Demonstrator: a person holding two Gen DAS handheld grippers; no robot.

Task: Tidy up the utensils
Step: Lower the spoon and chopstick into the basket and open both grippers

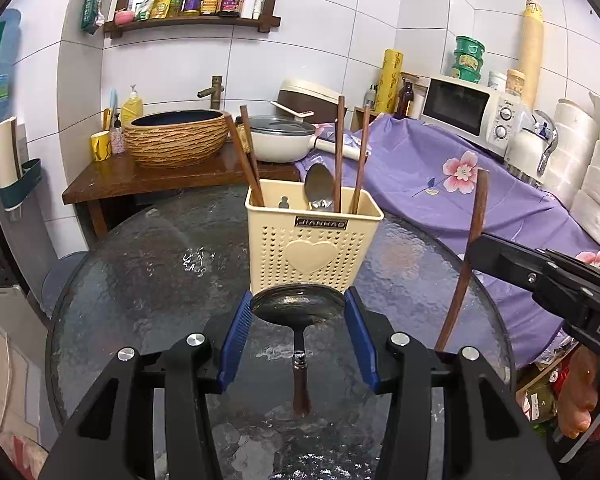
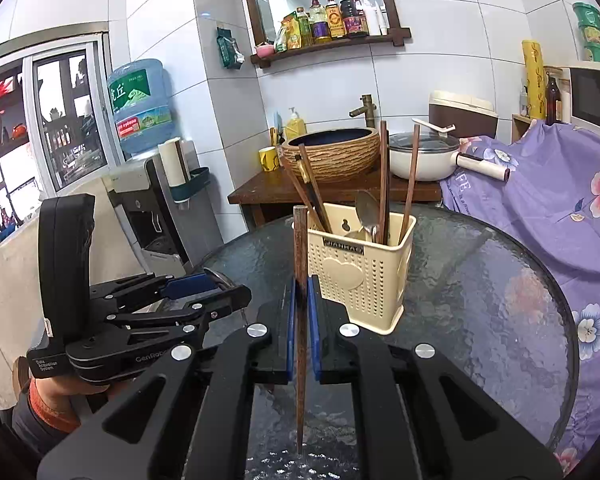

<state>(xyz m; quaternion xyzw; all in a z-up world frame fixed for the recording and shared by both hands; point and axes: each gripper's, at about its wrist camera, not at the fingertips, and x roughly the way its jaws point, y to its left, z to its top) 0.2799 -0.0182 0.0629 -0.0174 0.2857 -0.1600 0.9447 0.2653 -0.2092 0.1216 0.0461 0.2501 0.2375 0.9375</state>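
Note:
A cream plastic utensil holder point(image 1: 314, 240) stands on the round glass table point(image 1: 148, 264) and holds several wooden chopsticks and a metal spoon point(image 1: 319, 188). My left gripper point(image 1: 298, 308) is shut on the bowl of a metal spoon with a wooden handle point(image 1: 300, 376), just in front of the holder. My right gripper point(image 2: 301, 284) is shut on a wooden chopstick point(image 2: 300, 320), held upright left of the holder point(image 2: 360, 272). The chopstick also shows in the left wrist view point(image 1: 466, 260), right of the holder. The left gripper shows in the right wrist view point(image 2: 192, 292).
A wooden counter point(image 1: 140, 176) behind the table carries a woven basin point(image 1: 176, 136) and a white pot point(image 1: 280, 140). A purple floral cloth point(image 1: 460, 184) covers the surface on the right, with a microwave point(image 1: 472, 108). A water dispenser point(image 2: 148, 184) stands at left.

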